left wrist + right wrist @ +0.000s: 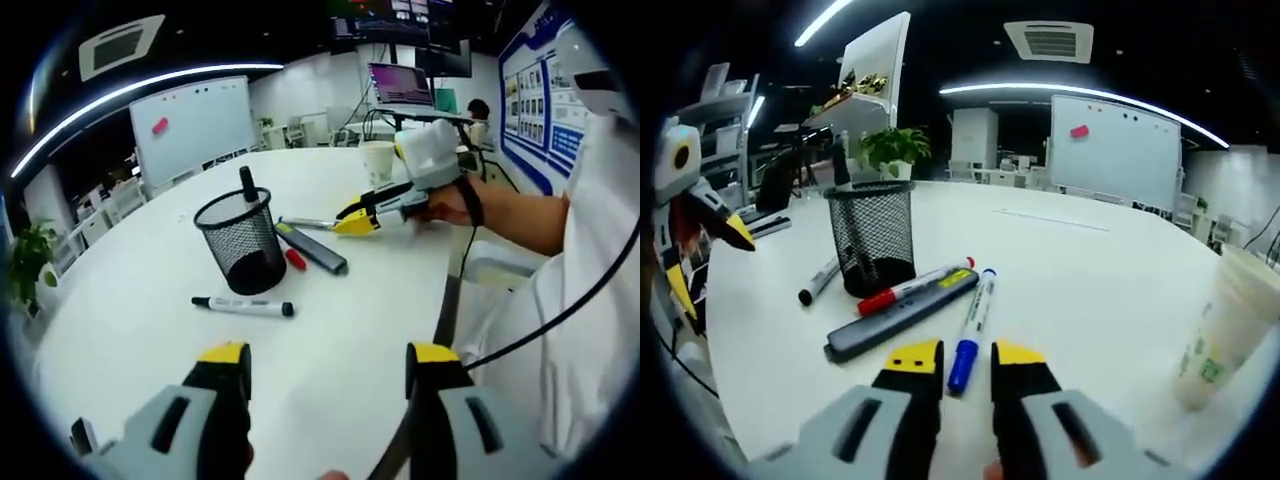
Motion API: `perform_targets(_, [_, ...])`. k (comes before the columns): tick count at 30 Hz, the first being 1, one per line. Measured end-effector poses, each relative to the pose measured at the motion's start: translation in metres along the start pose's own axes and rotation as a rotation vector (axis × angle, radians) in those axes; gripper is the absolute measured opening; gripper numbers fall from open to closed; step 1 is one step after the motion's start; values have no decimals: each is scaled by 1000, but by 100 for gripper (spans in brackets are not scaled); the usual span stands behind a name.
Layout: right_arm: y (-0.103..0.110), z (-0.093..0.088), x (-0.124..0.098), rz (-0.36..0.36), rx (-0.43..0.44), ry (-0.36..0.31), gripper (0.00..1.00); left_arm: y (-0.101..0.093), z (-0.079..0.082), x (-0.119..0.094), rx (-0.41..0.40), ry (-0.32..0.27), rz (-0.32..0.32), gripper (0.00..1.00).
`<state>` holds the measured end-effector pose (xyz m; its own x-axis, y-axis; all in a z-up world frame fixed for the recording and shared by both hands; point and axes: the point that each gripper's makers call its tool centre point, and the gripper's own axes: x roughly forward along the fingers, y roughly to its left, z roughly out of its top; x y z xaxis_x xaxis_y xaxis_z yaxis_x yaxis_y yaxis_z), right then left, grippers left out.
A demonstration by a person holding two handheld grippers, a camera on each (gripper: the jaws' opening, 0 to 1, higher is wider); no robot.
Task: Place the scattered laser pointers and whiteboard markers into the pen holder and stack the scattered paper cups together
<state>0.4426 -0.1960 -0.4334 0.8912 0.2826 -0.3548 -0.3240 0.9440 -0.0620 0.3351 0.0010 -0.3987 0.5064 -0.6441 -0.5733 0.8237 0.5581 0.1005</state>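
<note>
Markers lie loose on the white surface (1090,270) beside the black mesh pen holder (872,238): a blue-capped marker (972,328) just ahead of the right gripper (966,362), a red-capped marker (916,287) resting against a flat grey laser pointer (902,317), and a black-capped marker (243,306) on the holder's other side. That makes three markers and one pointer out, with one dark pen (247,186) already standing in the holder. These look light, stiff and smooth, likely to roll, so a pinch across the barrel near the middle seems safest. One paper cup (1224,341) stands well apart; it should be light and easily crushed, best held gently by its wall. The right gripper has its jaws narrowly parted on nothing. The left gripper (328,361) is wide apart and empty, back from the black-capped marker.
</note>
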Motion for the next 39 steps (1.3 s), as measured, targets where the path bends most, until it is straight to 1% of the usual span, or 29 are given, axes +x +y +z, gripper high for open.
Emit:
perform_targets(10, [1, -6, -1, 2, -10, 21, 18, -1, 0, 1, -2, -1, -2, 64])
perform_targets(19, [-2, -9, -1, -11, 11, 30, 15, 0, 1, 1, 0, -3, -2, 64])
perform_targets(27, [-1, -8, 0, -15, 3, 26, 11, -3, -2, 2, -2, 2, -7, 64])
perform_targets(39, [-6, -8, 0, -35, 12, 29, 10, -3, 0, 1, -2, -2, -6, 64])
